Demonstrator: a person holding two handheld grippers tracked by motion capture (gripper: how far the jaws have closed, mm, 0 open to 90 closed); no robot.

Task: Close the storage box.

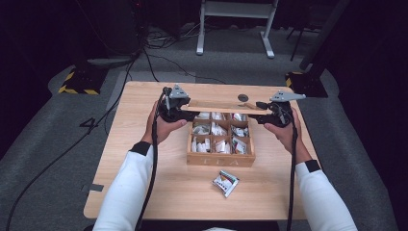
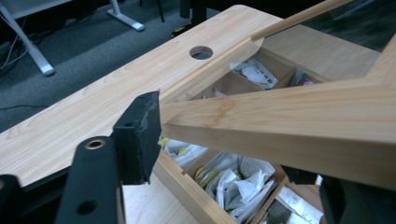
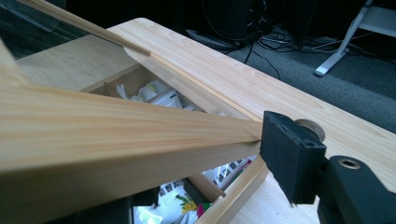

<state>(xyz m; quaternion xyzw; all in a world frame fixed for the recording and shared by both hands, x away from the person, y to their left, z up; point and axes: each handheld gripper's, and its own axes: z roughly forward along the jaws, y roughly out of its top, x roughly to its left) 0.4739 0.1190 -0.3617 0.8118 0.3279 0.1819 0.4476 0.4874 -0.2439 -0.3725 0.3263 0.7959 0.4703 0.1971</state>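
Observation:
A wooden box [image 1: 220, 160] with several compartments of tea bags stands at the table's middle. Its glass-paned wooden lid [image 1: 216, 105] is raised over the box's back half, with a gripper at each end. My left gripper [image 1: 185, 112] has the lid's left end between its jaws. In the left gripper view one pad [image 2: 140, 135] lies against the corner of the lid's rail [image 2: 280, 121] and the other jaw sits under it. My right gripper [image 1: 260, 114] takes the lid's right end the same way. Its visible pad [image 3: 289, 158] meets the rail [image 3: 116, 135], which hides the other jaw.
A loose tea bag packet [image 1: 225, 182] lies on the table in front of the box. A round cable hole [image 1: 243, 97] sits in the tabletop [image 1: 144, 192] behind the lid. Cables trail from both grippers towards the person. Table legs and cables stand on the floor beyond.

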